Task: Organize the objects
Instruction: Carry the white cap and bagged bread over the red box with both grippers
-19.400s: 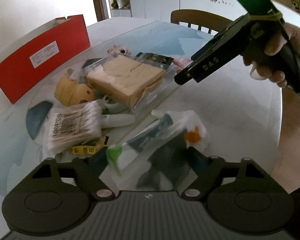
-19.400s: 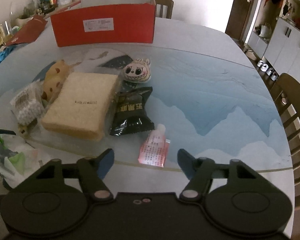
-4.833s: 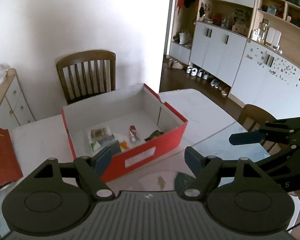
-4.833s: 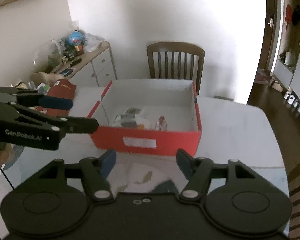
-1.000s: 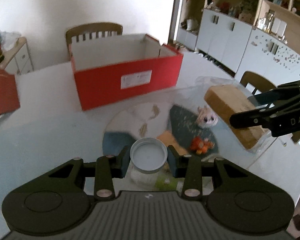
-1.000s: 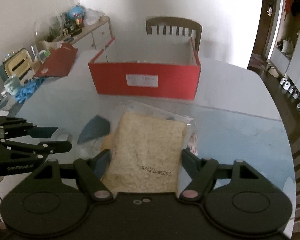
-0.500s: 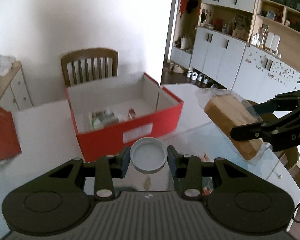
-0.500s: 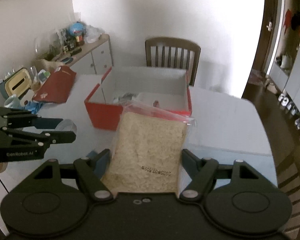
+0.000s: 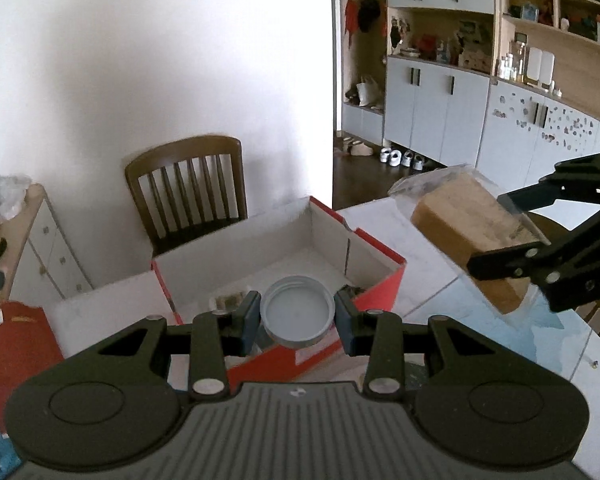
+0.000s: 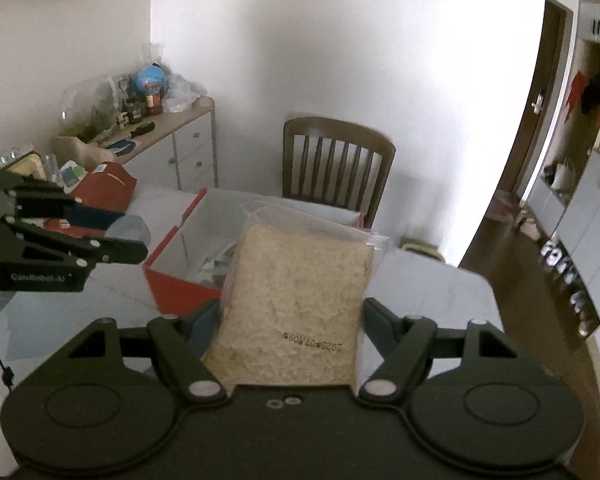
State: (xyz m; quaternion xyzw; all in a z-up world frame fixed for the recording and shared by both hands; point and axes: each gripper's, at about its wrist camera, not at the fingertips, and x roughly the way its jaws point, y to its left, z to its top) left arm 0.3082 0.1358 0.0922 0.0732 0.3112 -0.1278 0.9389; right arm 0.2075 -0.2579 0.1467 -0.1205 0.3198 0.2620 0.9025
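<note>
Your left gripper (image 9: 297, 323) is squeezing a small round jar (image 9: 297, 322) between its two fingers (image 9: 249, 322), so they are sitting close together with the jar in the middle. The jar has a pale, ridged plastic lid facing you, and you are holding it up in the air in front of the red box (image 9: 364, 284). Your right gripper (image 10: 290, 330) is holding a bag of bread (image 10: 296, 308), and its fingers (image 10: 378, 322) are standing much wider, pressing on both sides of the loaf. The bread is a thick, square, tan block with a crumbly top, wrapped in a clear, crinkly plastic bag with a small printed date on it. You are holding it up above the desk (image 10: 432, 300), just in front of the red box. The box is made of cardboard, red outside and white inside, open at the top, and it is sitting on the smooth, shiny desk. A few small packets (image 9: 230, 300) are lying on its floor, too small to tell apart. A brown wooden chair (image 9: 186, 190) with thin slats is standing behind the box.
</note>
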